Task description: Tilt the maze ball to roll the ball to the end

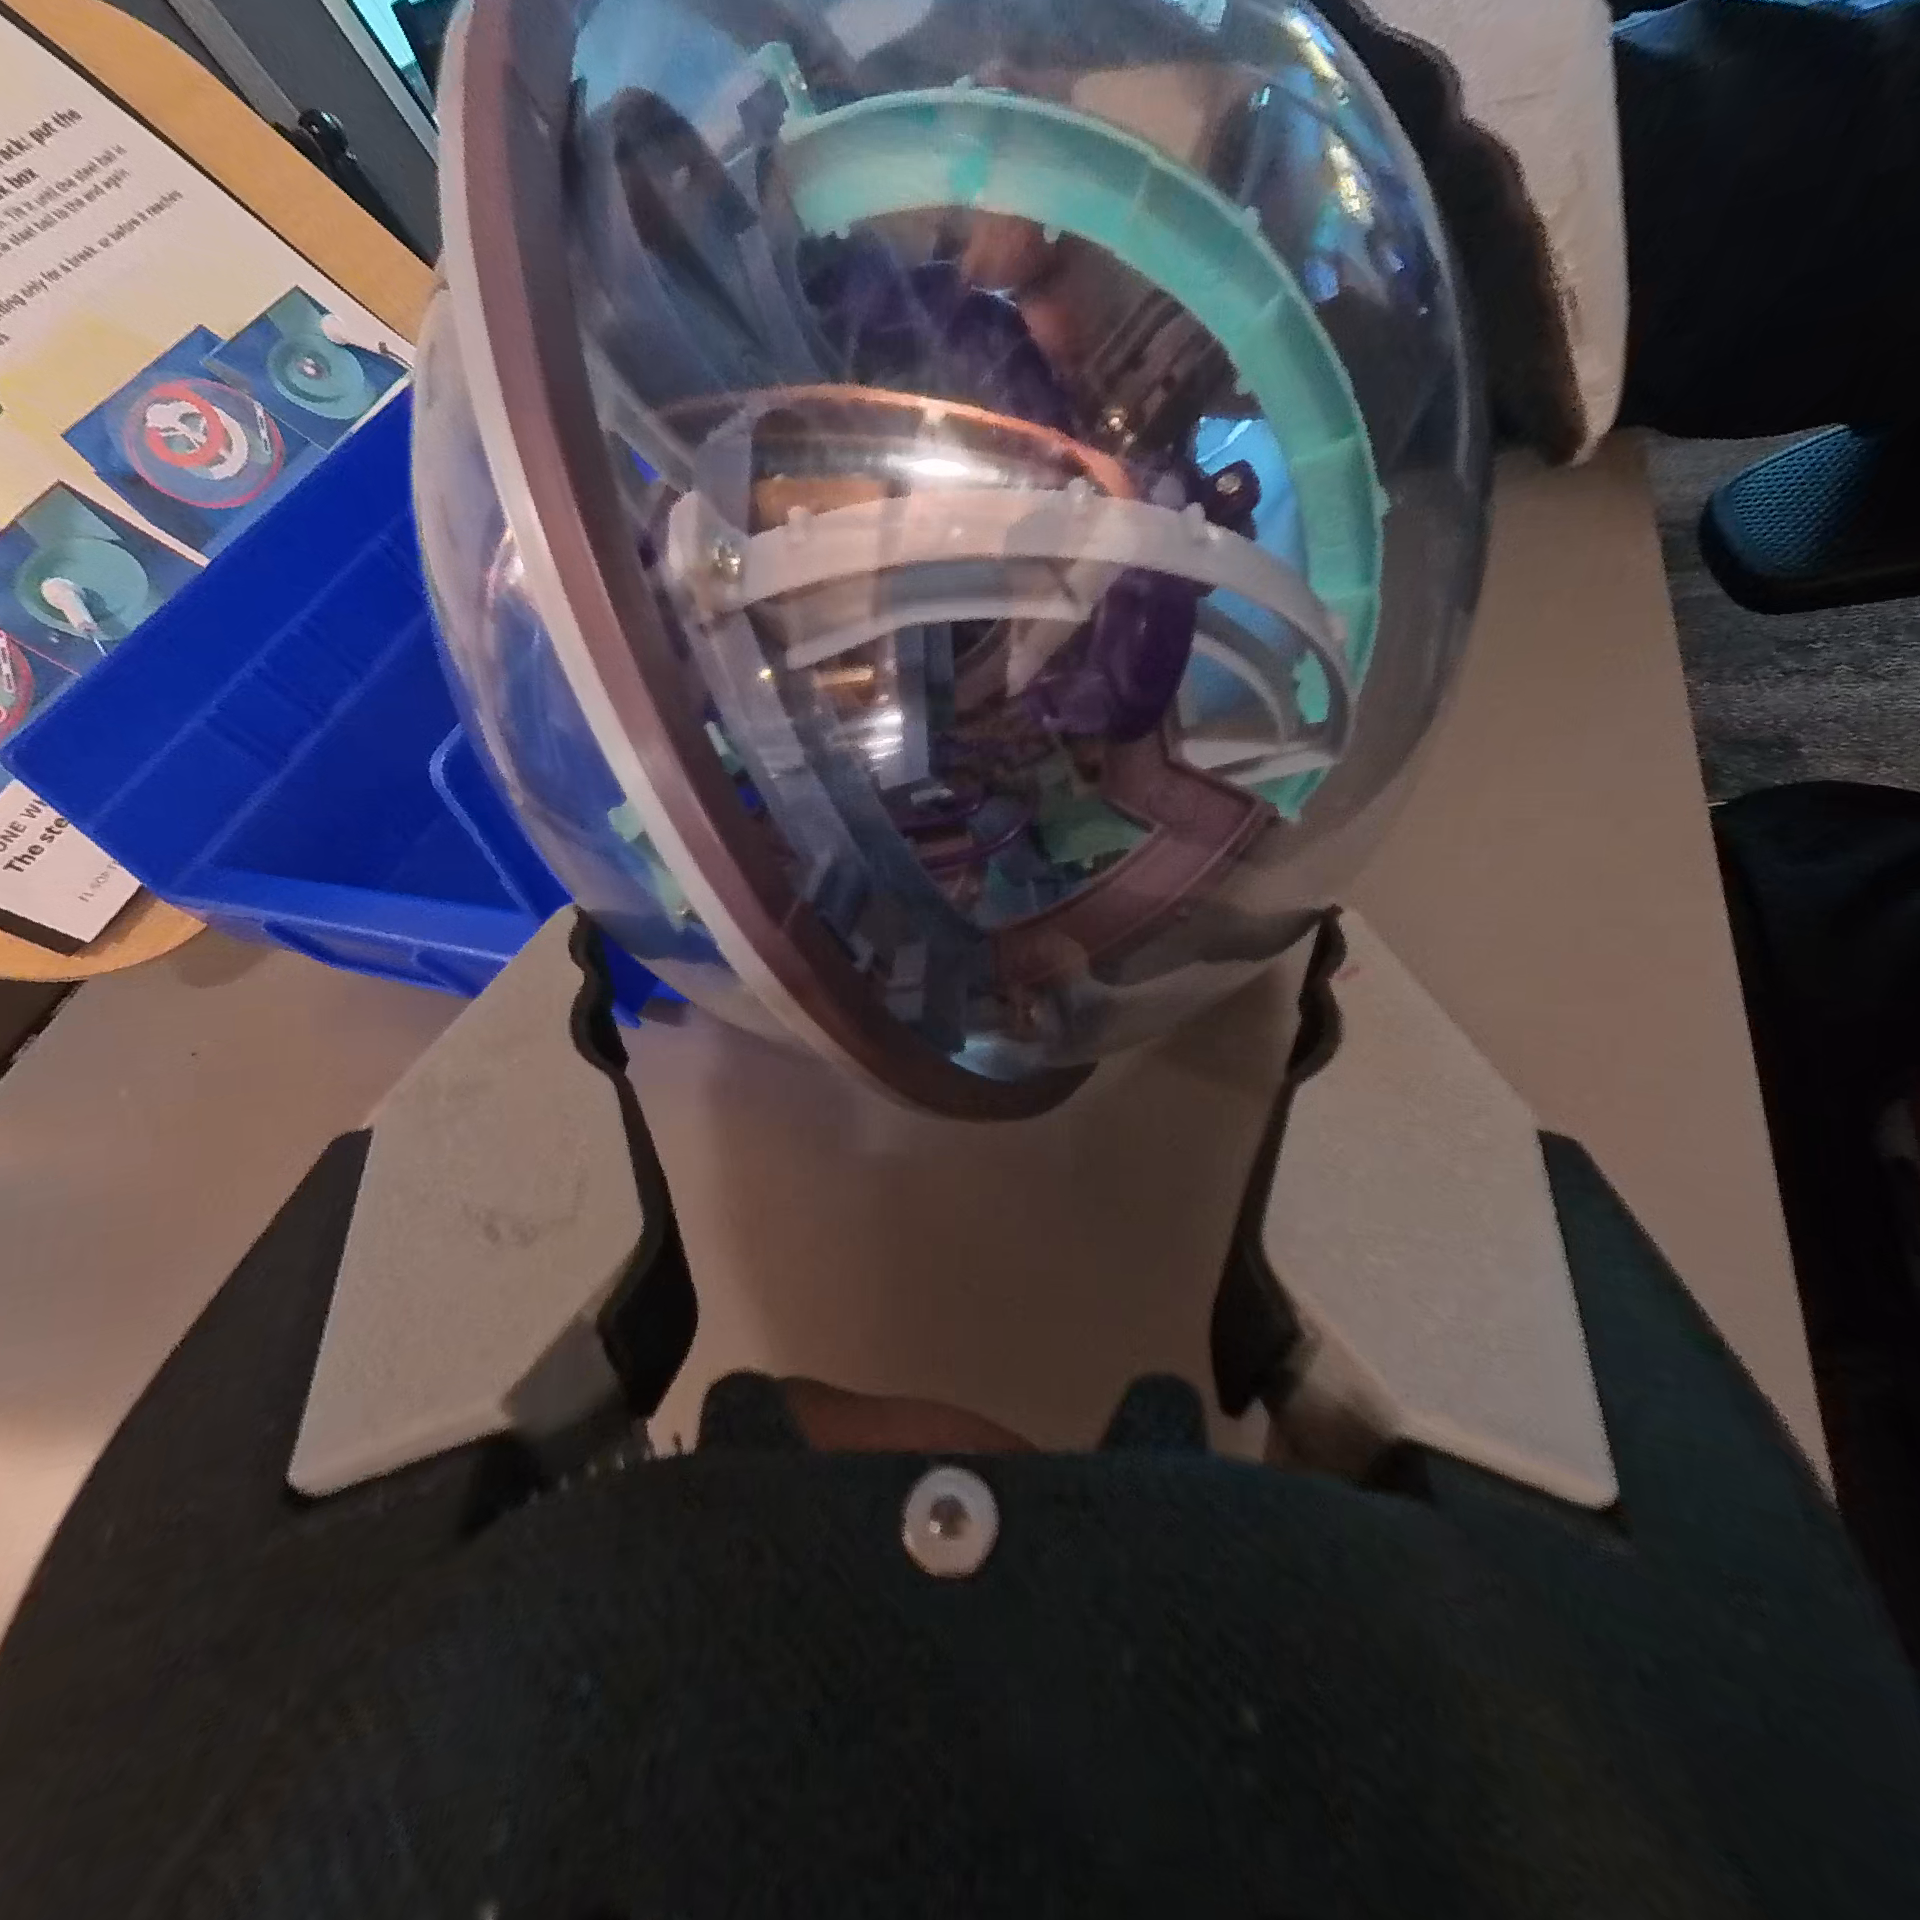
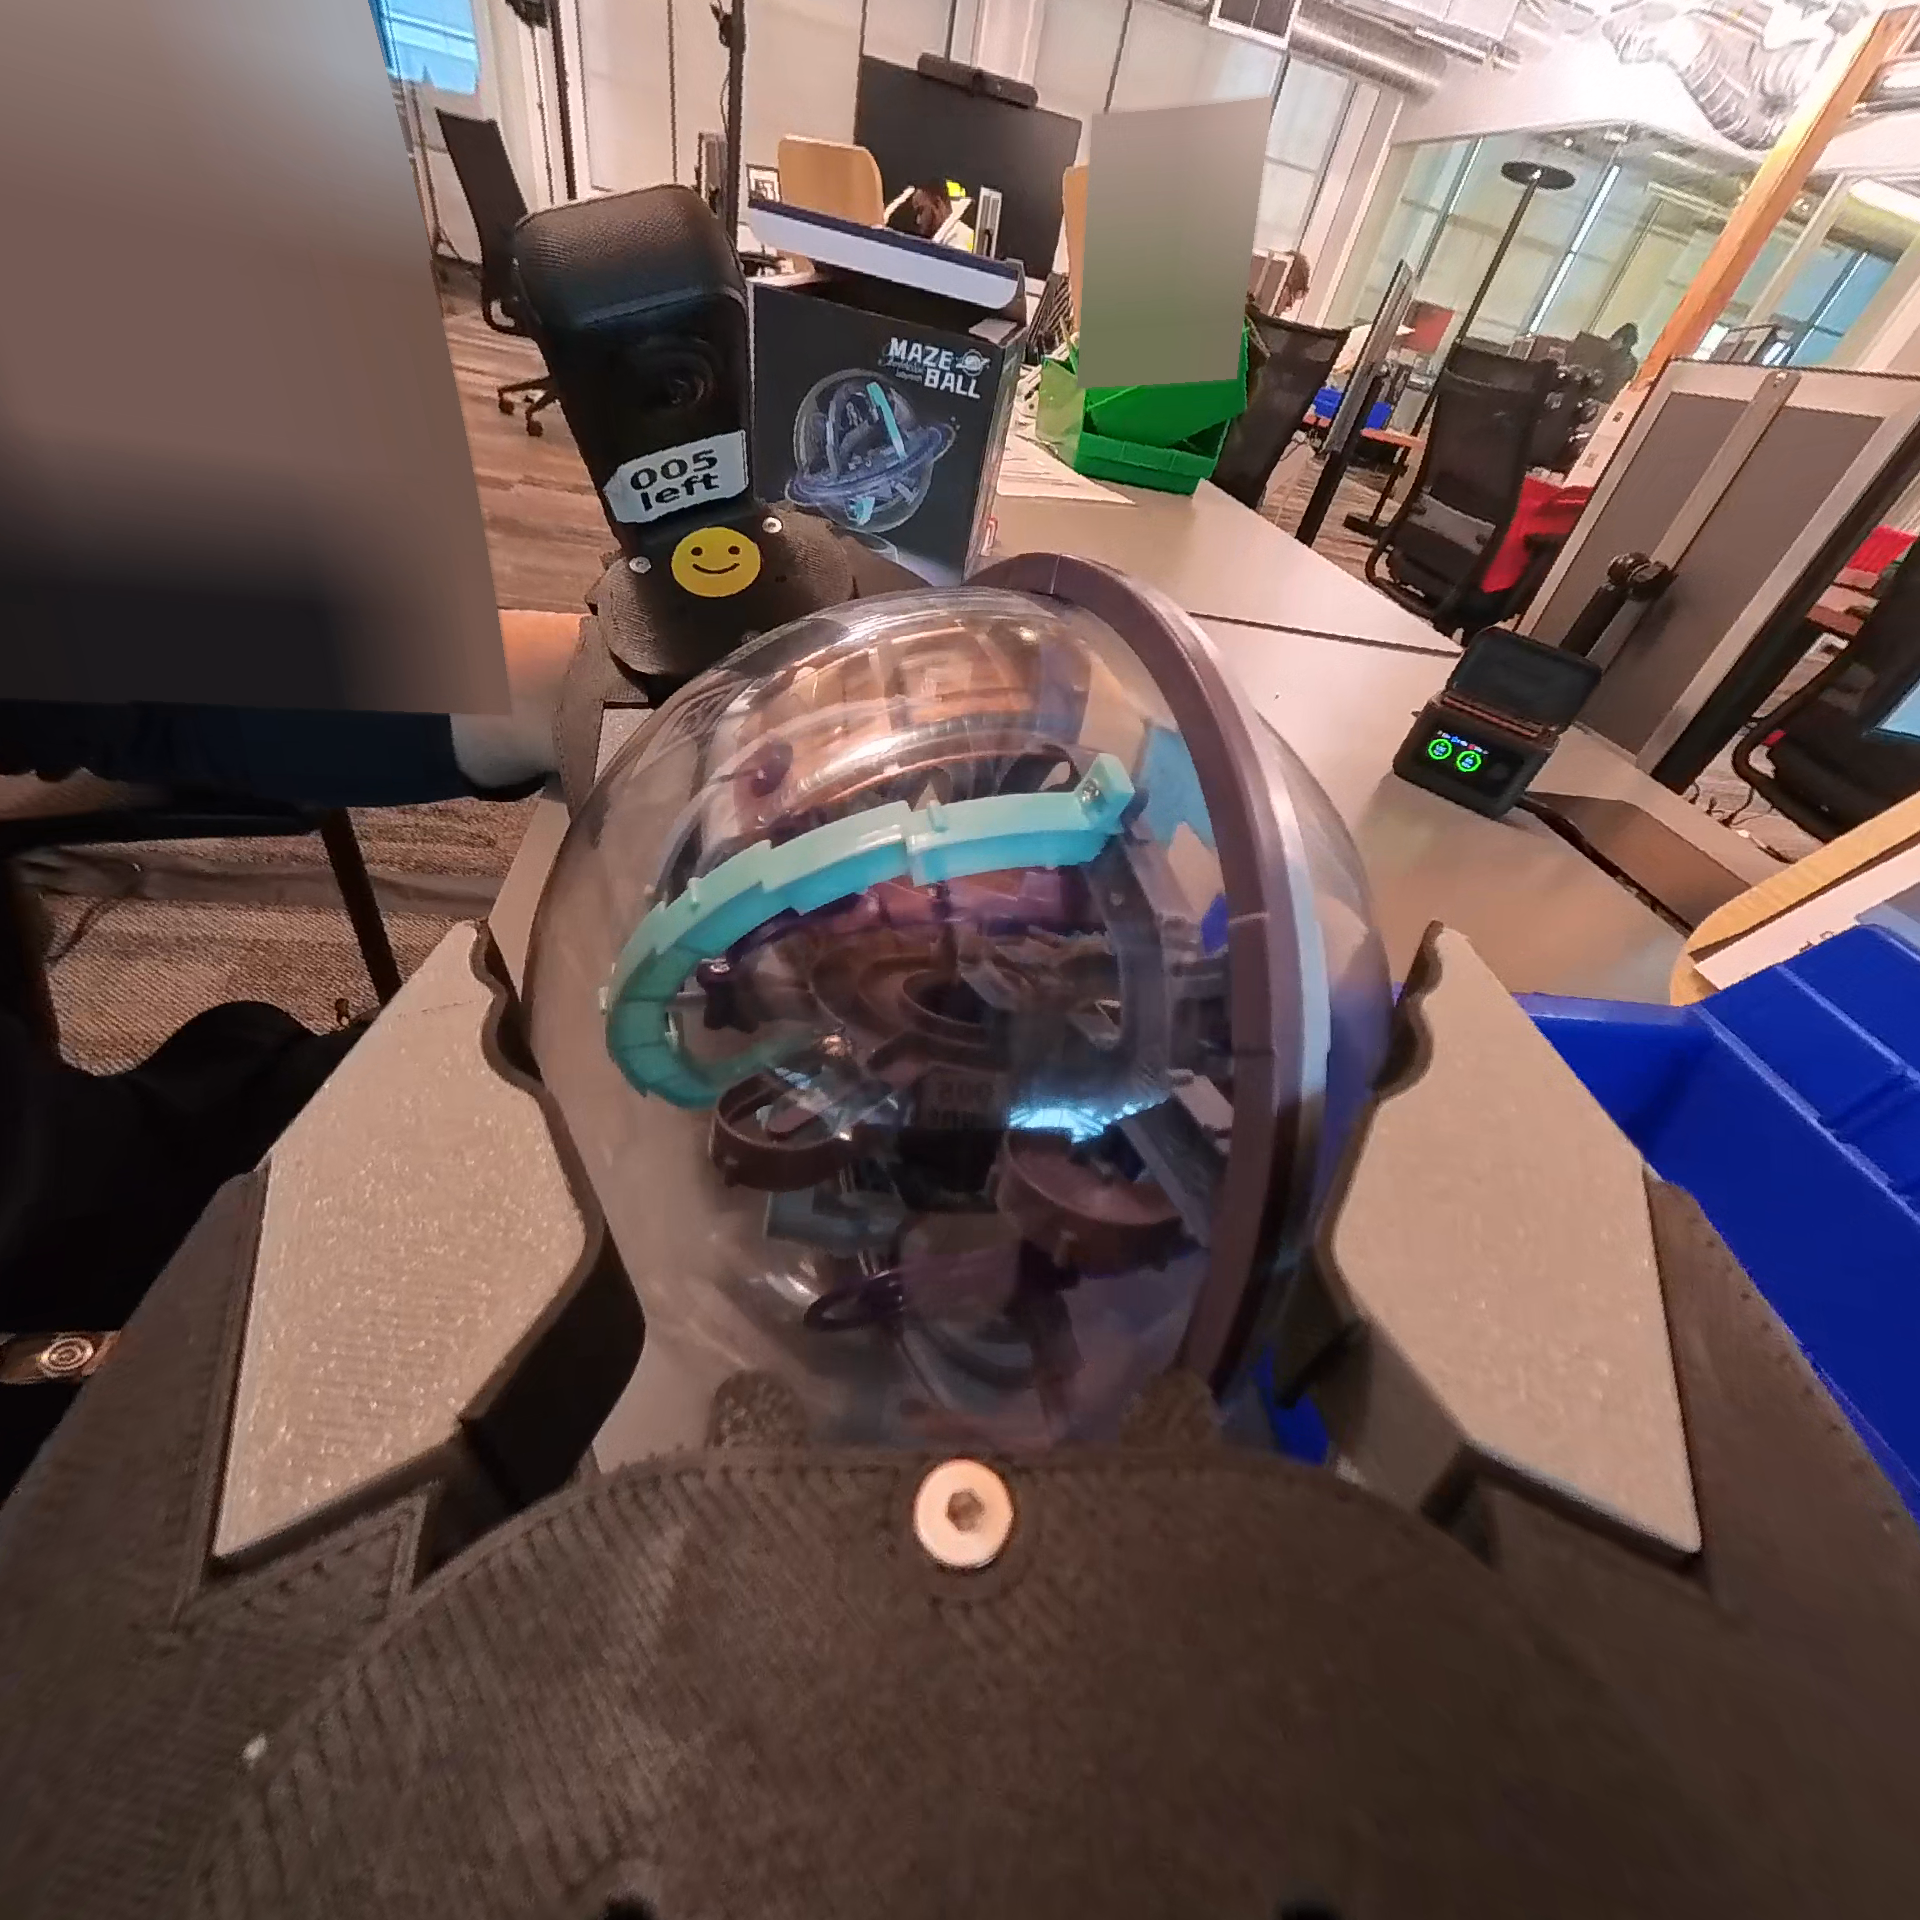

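Fingers of my right gripper (image 2: 956, 997) squeeze the clear maze ball (image 2: 956, 997) mid-frame — my left gripper (image 1: 956, 935) pinches its far side too — beside a blue bin (image 1: 312, 727) at left.

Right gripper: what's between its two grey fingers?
The clear plastic maze ball with the teal track fills the gap in the right gripper; both fingers touch its shell, per the right wrist view.

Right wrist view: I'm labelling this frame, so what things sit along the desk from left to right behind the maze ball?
Other gripper's camera → maze ball box → green bin → small black device with green lights → blue bin.
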